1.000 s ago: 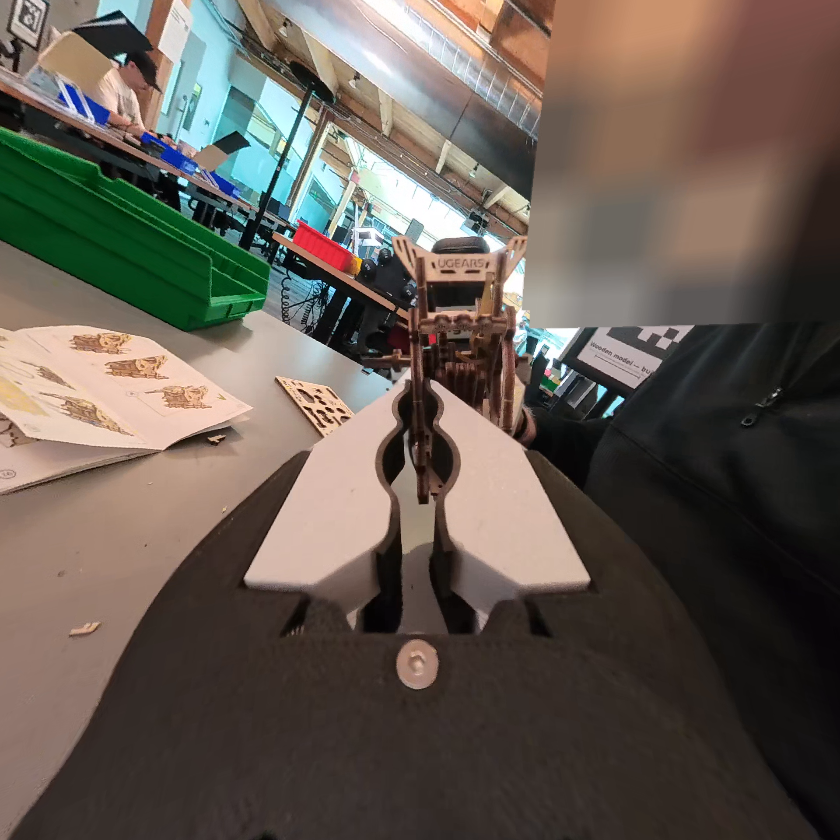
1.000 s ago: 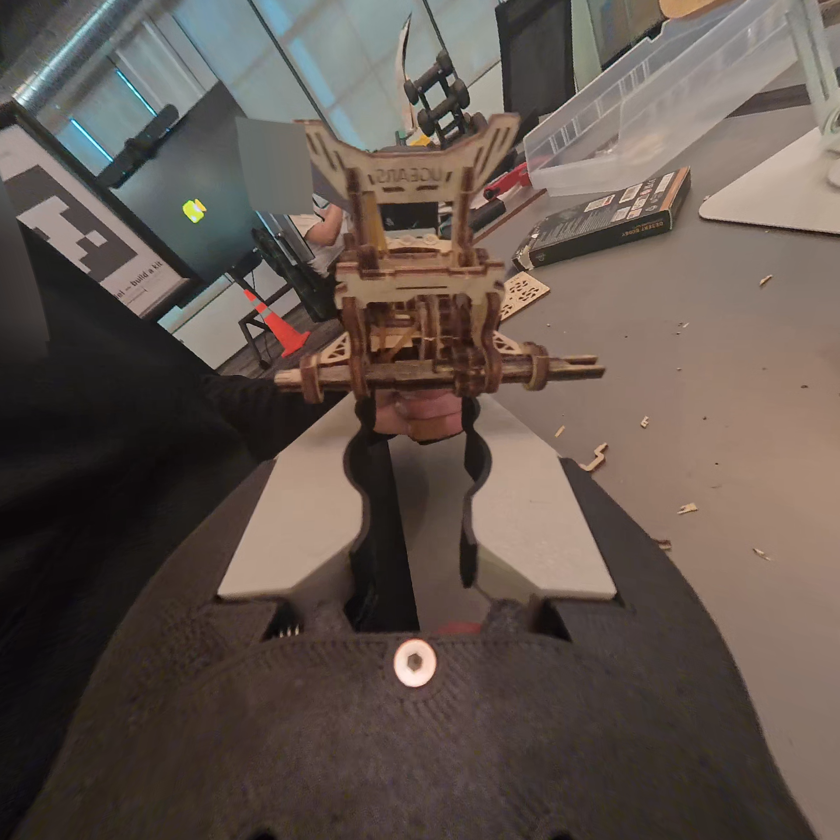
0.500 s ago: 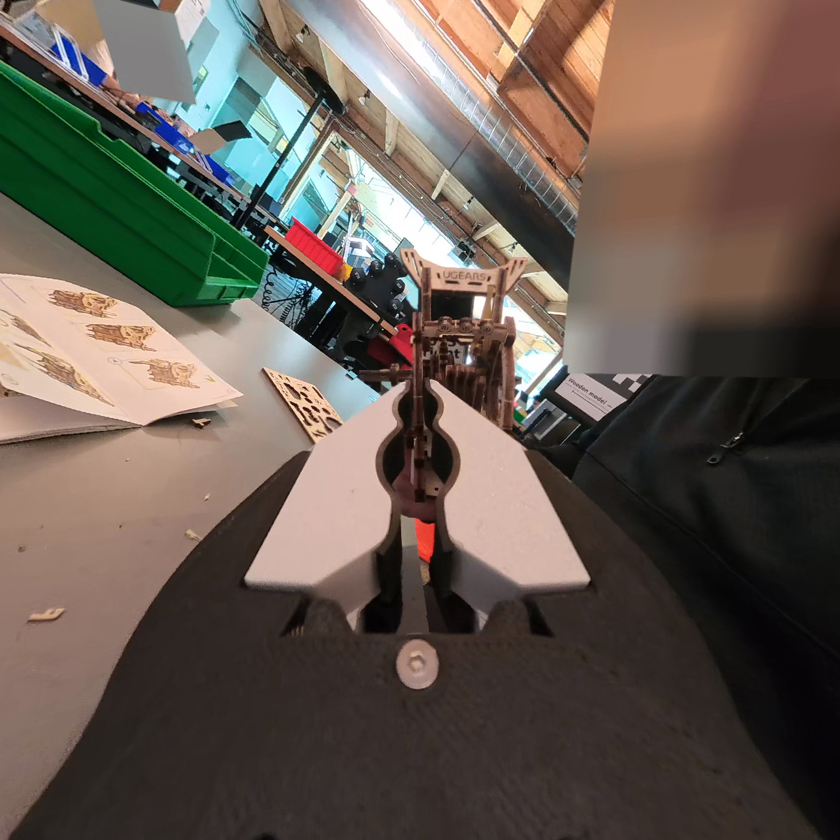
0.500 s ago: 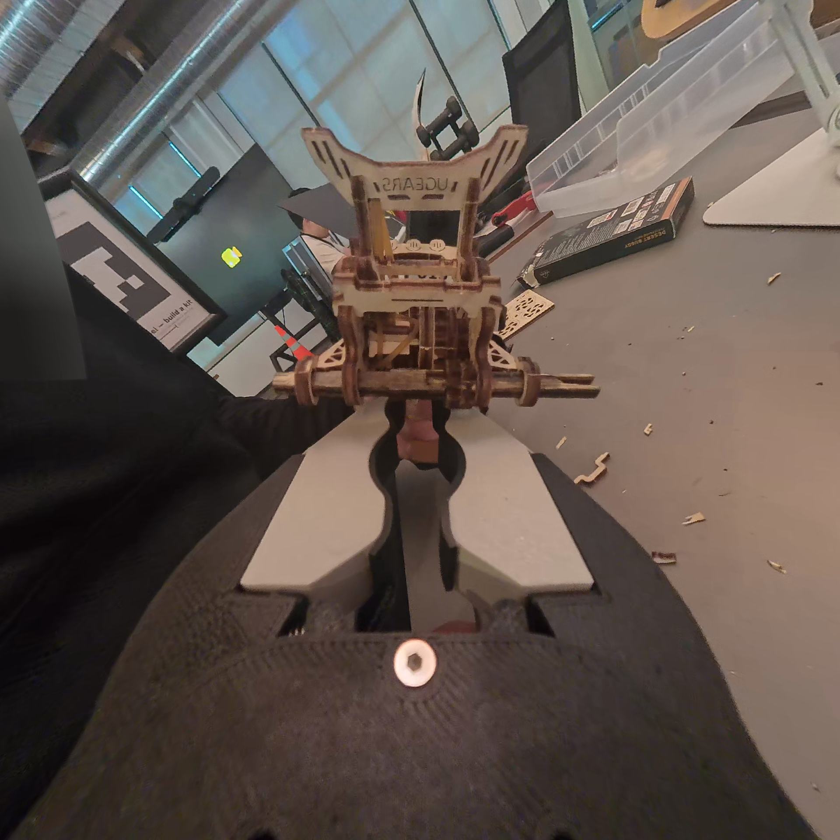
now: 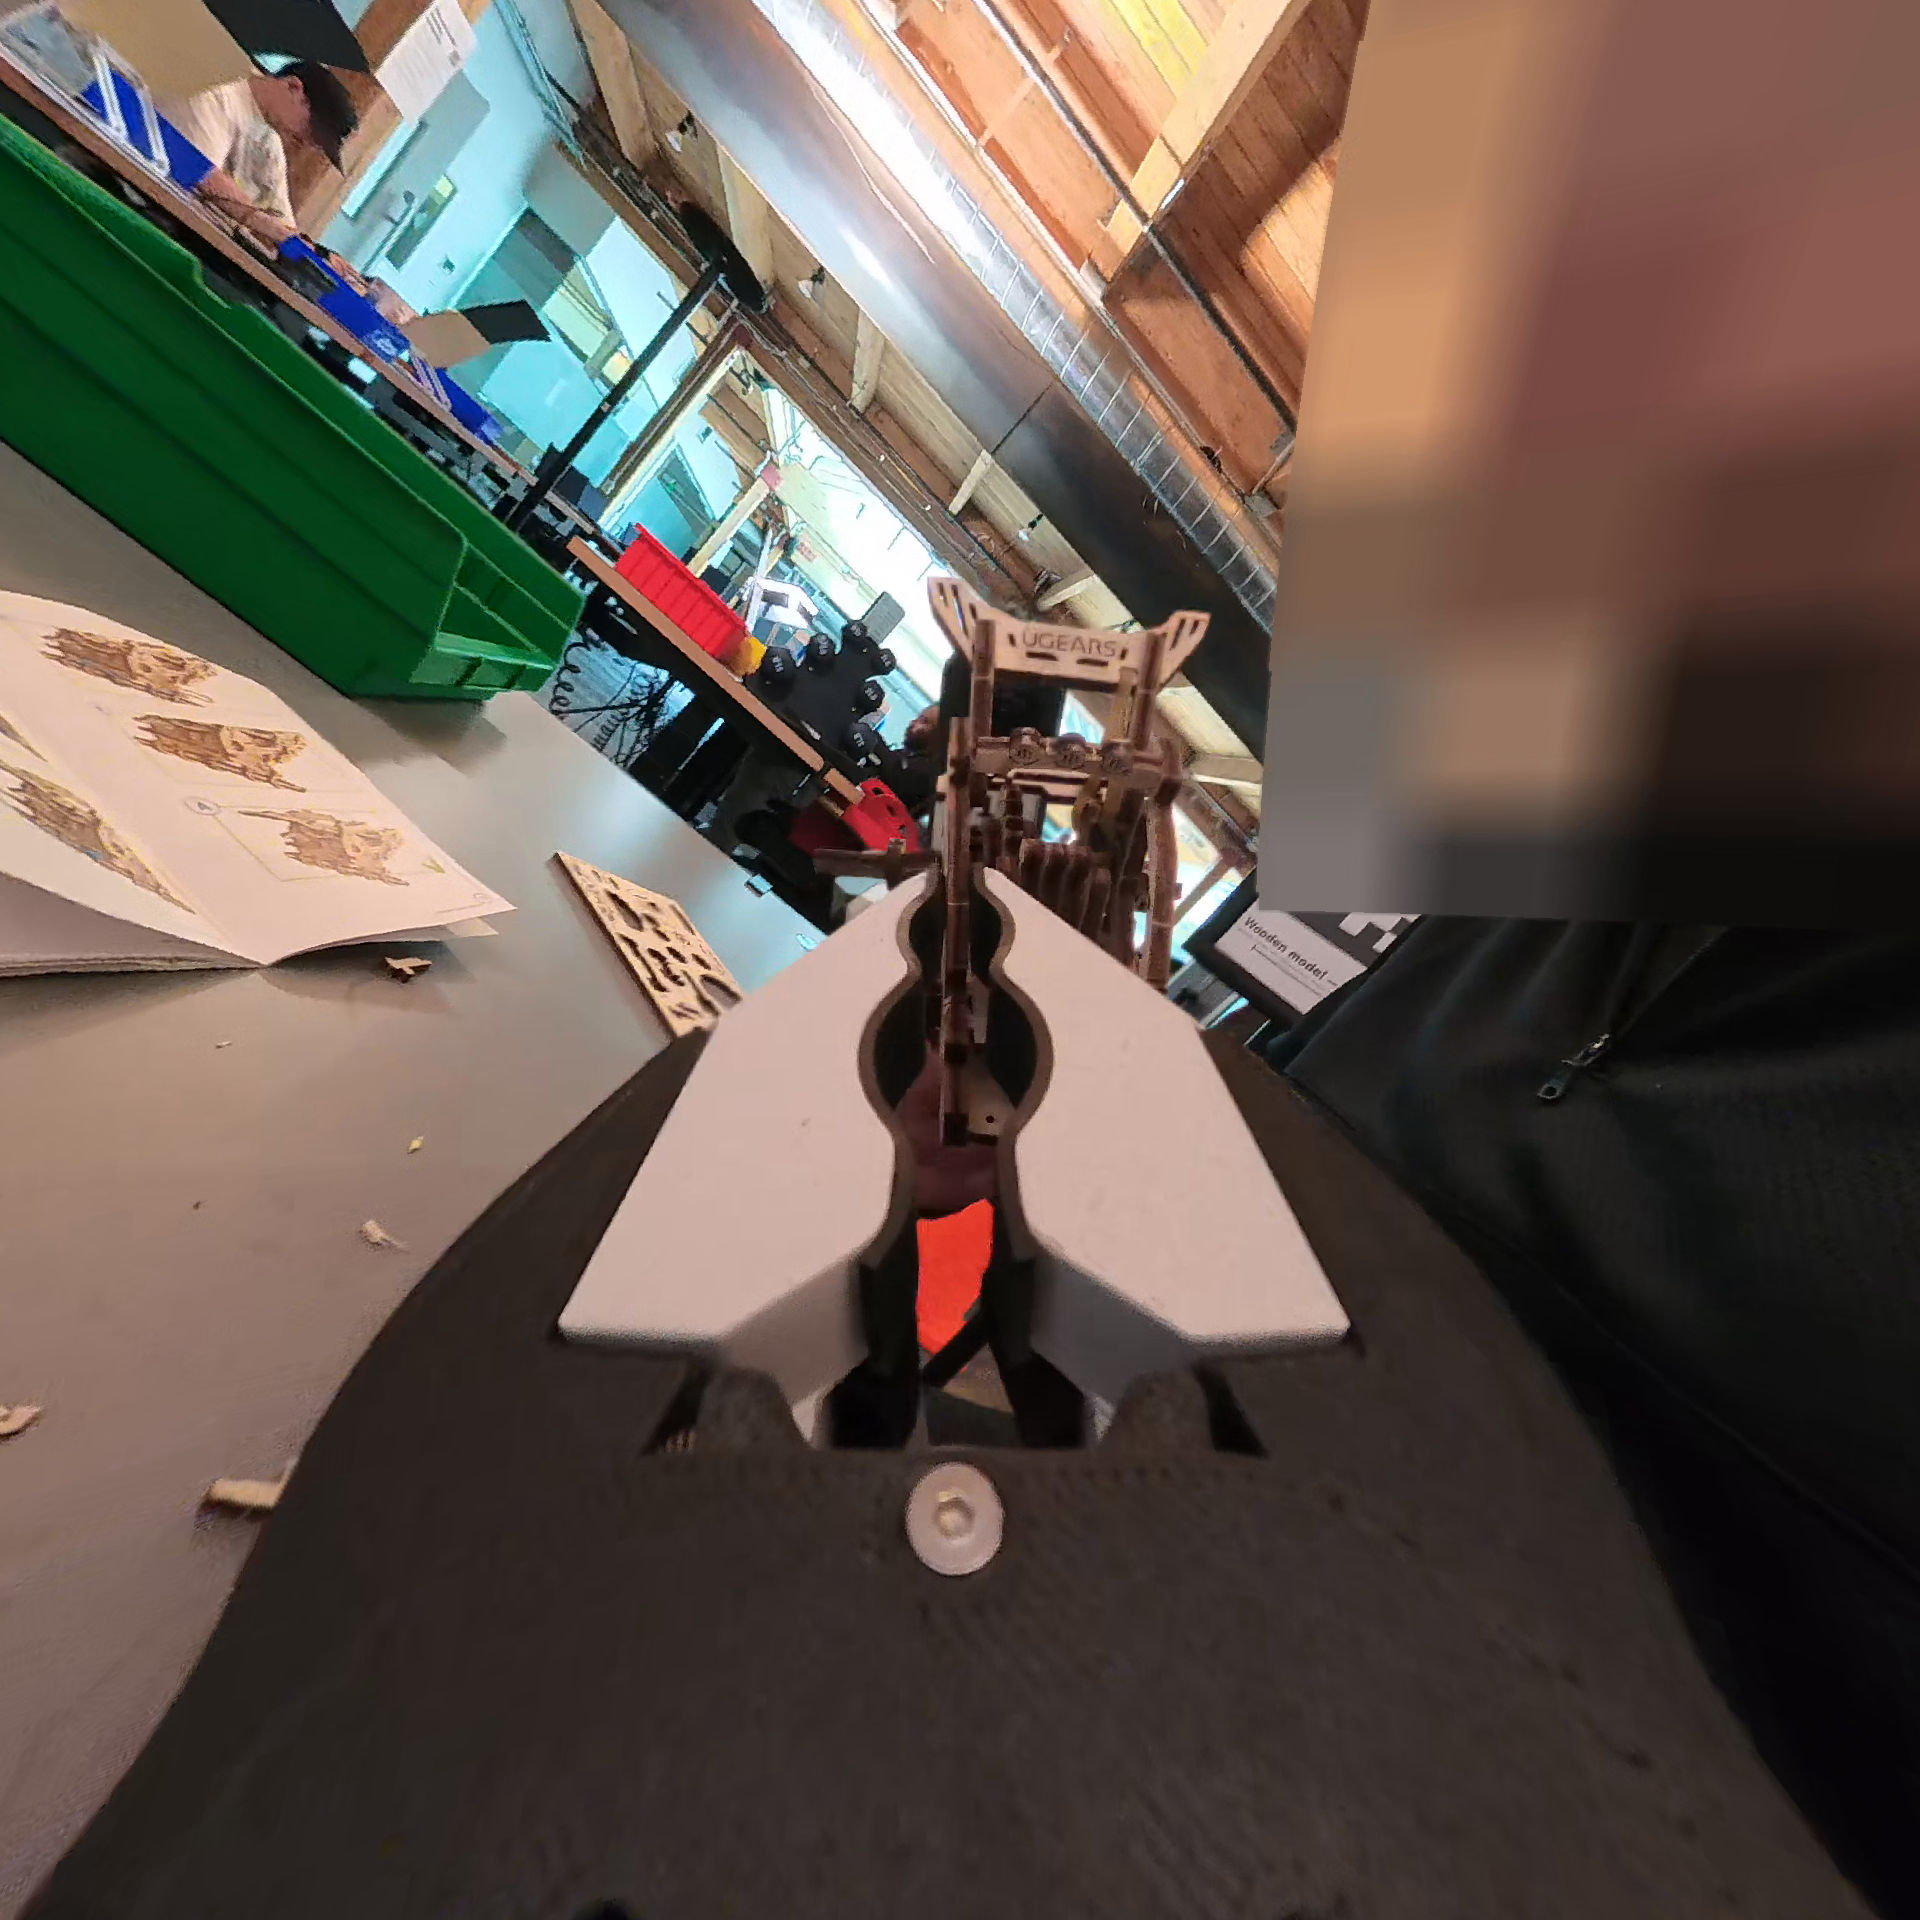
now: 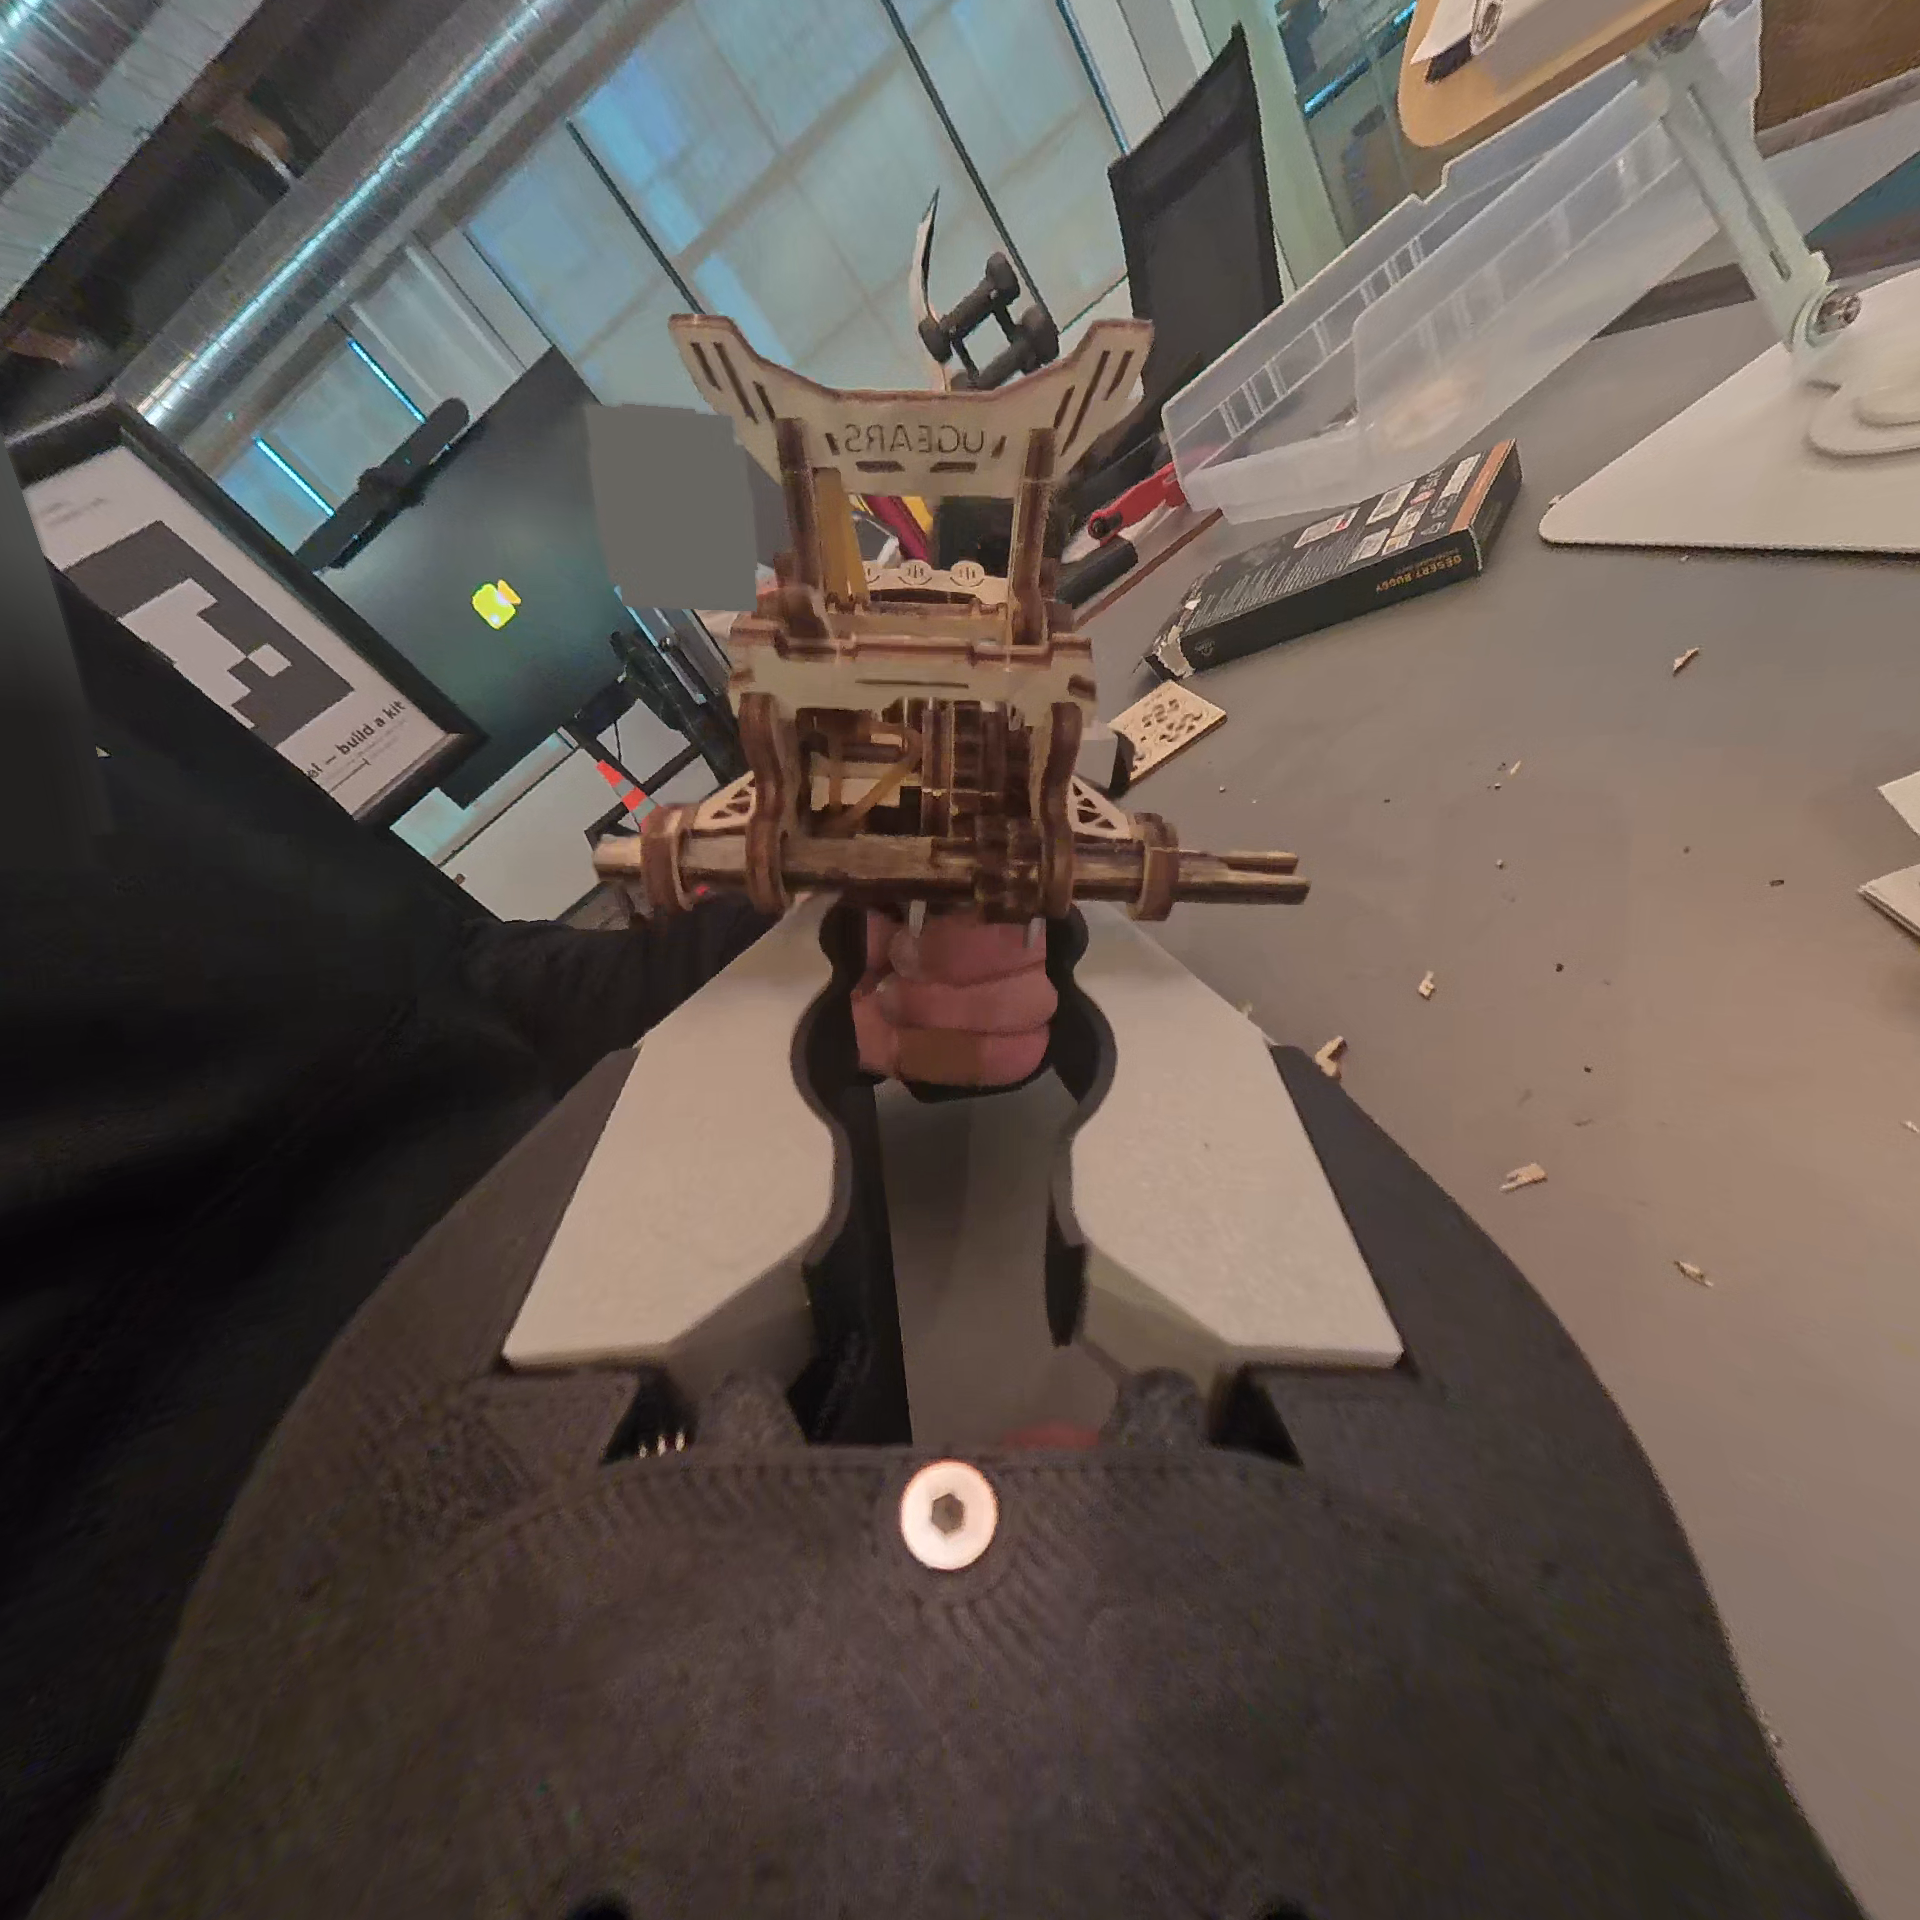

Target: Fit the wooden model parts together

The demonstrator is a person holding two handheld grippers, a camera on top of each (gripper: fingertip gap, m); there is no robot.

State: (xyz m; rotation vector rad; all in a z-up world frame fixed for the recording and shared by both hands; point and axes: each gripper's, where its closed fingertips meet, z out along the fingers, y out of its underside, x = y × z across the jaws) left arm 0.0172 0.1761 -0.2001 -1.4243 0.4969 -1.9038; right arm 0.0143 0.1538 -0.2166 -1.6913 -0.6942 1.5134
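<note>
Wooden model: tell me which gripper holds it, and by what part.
The left gripper is shut on the wooden model, pinching a thin side plate edge-on. The right gripper is open beneath the axle, holding nothing.

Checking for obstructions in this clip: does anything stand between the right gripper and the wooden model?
Nothing visible does. The wooden model sits directly at the tips of the right gripper, whose jaws are apart. The left gripper is clamped on the model.

A shared workshop, likely a converted industrial hall: exposed timber ceiling beams (image 5: pixel 1195 208) and a silver metal duct (image 6: pixel 312 229) overhead, long worktables bearing a green plastic bin (image 5: pixel 260 468) and a red plastic bin (image 5: pixel 675 582), wood offcuts strewn on the grey tabletop (image 6: pixel 1558 935).
</note>
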